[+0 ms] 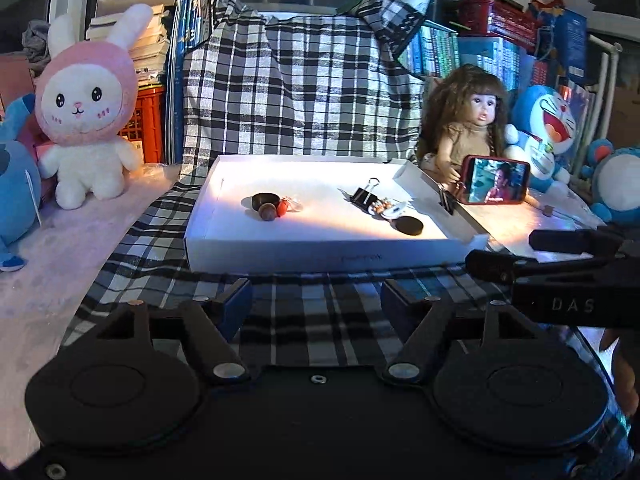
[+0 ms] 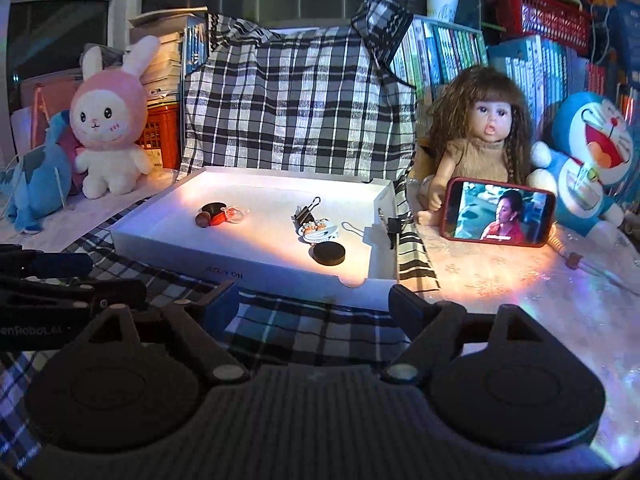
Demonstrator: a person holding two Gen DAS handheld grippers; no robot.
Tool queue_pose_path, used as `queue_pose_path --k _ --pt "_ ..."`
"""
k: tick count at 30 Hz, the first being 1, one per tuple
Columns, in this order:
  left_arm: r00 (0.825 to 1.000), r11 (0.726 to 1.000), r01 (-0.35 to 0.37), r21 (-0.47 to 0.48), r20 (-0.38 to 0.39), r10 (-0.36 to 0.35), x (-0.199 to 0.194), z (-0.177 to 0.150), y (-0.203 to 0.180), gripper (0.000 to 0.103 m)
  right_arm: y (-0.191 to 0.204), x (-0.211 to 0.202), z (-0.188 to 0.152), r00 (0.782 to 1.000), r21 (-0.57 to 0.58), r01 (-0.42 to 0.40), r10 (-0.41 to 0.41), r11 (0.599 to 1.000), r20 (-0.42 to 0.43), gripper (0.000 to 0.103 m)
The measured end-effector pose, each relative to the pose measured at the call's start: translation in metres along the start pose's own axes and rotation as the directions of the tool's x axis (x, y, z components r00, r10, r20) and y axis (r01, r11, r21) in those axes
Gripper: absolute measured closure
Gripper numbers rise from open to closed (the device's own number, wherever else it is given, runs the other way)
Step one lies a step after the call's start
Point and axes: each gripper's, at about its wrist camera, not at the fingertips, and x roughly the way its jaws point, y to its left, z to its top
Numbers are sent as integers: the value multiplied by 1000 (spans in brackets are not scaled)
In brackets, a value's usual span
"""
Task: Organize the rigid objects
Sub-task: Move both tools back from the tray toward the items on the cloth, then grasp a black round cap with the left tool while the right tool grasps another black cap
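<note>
A shallow white box (image 1: 320,258) (image 2: 200,268) lies on a plaid cloth (image 1: 304,320). In its left part sit a dark round lid (image 1: 265,200) (image 2: 212,208), a brown ball (image 1: 267,212) (image 2: 203,220) and a small red piece (image 1: 282,207) (image 2: 218,220). To the right lie a black binder clip (image 1: 364,195) (image 2: 306,212), a decorated hair clip (image 1: 388,208) (image 2: 318,230) and a black disc (image 1: 409,225) (image 2: 329,254). My left gripper (image 1: 316,300) (image 2: 60,276) hovers open in front of the box, holding nothing. Beside it, my right gripper (image 2: 314,304) (image 1: 528,252) is open and holds nothing.
Another binder clip (image 2: 394,226) grips the box's right wall. A doll (image 2: 484,136) and a phone (image 2: 500,212) playing video stand at the right, with a blue cat plush (image 2: 588,160) beyond. A pink bunny plush (image 1: 86,112) and a blue plush (image 1: 16,184) stand left. Books line the back.
</note>
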Motion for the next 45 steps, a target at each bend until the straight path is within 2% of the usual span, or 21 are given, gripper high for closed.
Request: queue_pose_path --k 4,8,14,17,29,31,35,37,39,45 --pt "1000 1000 -2 21 18 2 -14 -11 -7 30 1 -14 -9 1000 -37 8 -7 999 21 8" --pt "1000 999 10 53 25 -12 -26 -21 -15 28 5 -25 -20 1000 -76 13 -11 997 28 8" --pt "999 997 39 60 25 -41 -41 -36 -19 28 5 -39 -35 1000 -70 11 -9 998 24 8" --pt "998 996 66 68 18 -67 -46 -43 -18 28 2 -45 -42 1000 -69 10 -9 998 13 8" --pt "997 992 80 100 -20 -78 -60 -72 -11 29 -8 -53 -67 998 -114 31 -37 993 -56 8" --pt "997 992 74 100 -28 -72 -60 -76 -11 31 -9 -52 -70 997 -114 31 -38 993 -65 8" --pt "993 991 114 71 -48 -110 -61 -79 -8 38 -10 -52 -74 997 -95 18 -25 995 -74 8" --pt "990 989 132 63 -55 -129 -63 -79 -8 46 -10 -52 -76 997 -86 12 -18 996 -76 9" --pt "989 988 142 62 -56 -138 -64 -80 -9 49 -11 -51 -78 997 -77 10 -16 997 -80 10" --pt "987 983 156 94 -57 -151 -67 -82 -17 51 -14 -50 -81 996 -37 6 -9 999 -91 14"
